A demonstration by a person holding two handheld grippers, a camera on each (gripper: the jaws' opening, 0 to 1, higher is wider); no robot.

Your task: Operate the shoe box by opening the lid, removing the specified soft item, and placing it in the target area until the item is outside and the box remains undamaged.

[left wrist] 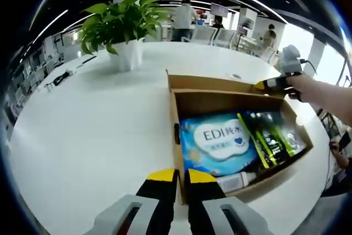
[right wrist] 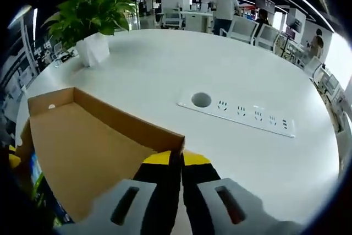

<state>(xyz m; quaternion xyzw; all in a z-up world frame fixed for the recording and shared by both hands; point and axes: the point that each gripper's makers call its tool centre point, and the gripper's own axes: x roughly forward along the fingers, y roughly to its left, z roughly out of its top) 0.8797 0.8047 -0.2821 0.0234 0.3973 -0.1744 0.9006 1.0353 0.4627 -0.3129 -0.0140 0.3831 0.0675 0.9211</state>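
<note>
Box open, both grippers pinching cardboard

Left gripper [left wrist: 176, 176] fingers clamp the box [left wrist: 175, 108] front wall; right gripper [right wrist: 176, 159] fingers squeeze the lid [right wrist: 82, 147] edge, held up.

Left gripper view close above the open box [left wrist: 236, 136], facing the plant [left wrist: 124, 26], right gripper view close over its raised lid [right wrist: 93, 147], both sharing plant, counter [right wrist: 165, 64].

Shoe box [left wrist: 231, 100] and its raised lid [right wrist: 82, 152]: matt brown cardboard, plain and unprinted inside. Blue tissue pack [left wrist: 217, 144] and dark green pouch [left wrist: 269, 133]: glossy plastic film with highlights. Table [right wrist: 165, 64]: smooth white surface, faint sheen. Plant pot [left wrist: 127, 54]: smooth white finish.
</note>
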